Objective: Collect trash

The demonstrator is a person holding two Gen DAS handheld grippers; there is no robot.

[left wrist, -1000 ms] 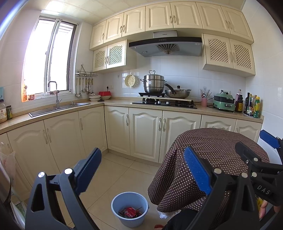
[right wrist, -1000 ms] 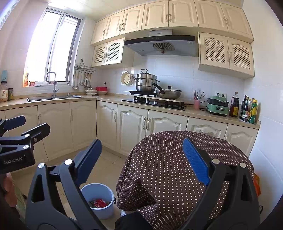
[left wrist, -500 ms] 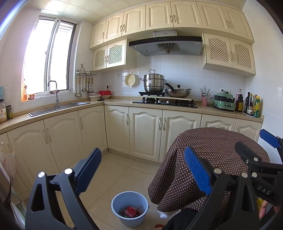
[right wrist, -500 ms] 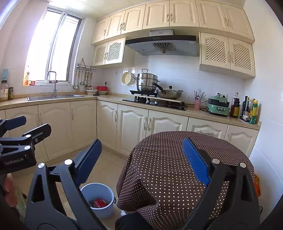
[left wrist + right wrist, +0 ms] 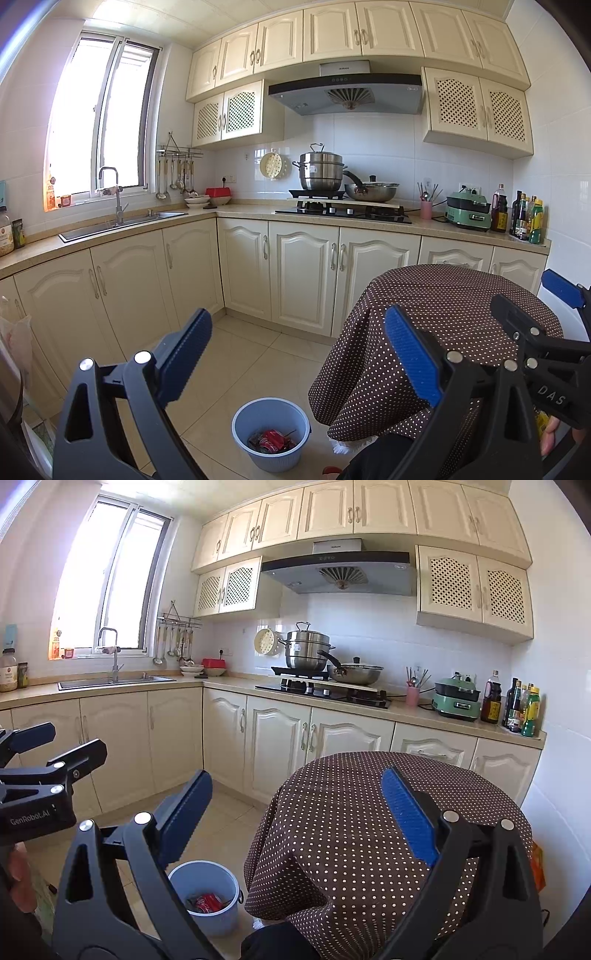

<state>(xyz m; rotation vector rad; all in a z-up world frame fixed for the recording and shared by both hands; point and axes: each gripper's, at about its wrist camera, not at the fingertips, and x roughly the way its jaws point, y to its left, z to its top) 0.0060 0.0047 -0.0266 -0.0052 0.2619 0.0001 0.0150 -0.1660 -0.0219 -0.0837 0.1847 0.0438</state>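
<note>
A light blue bin [image 5: 271, 434] stands on the tiled floor beside the round table; it also shows in the right wrist view [image 5: 205, 895]. Crushed red trash [image 5: 271, 439] lies inside it, also seen in the right wrist view [image 5: 207, 902]. My left gripper [image 5: 295, 354] is open and empty, held high above the floor and bin. My right gripper [image 5: 295, 812] is open and empty, held over the table's near edge. Each gripper shows at the side of the other's view.
A round table with a brown dotted cloth [image 5: 436, 332] stands to the right [image 5: 369, 819]. Cream base cabinets [image 5: 303, 273] run along the back and left walls, with a sink [image 5: 122, 223], a stove with pots [image 5: 343, 210] and bottles [image 5: 528, 221] on the counter.
</note>
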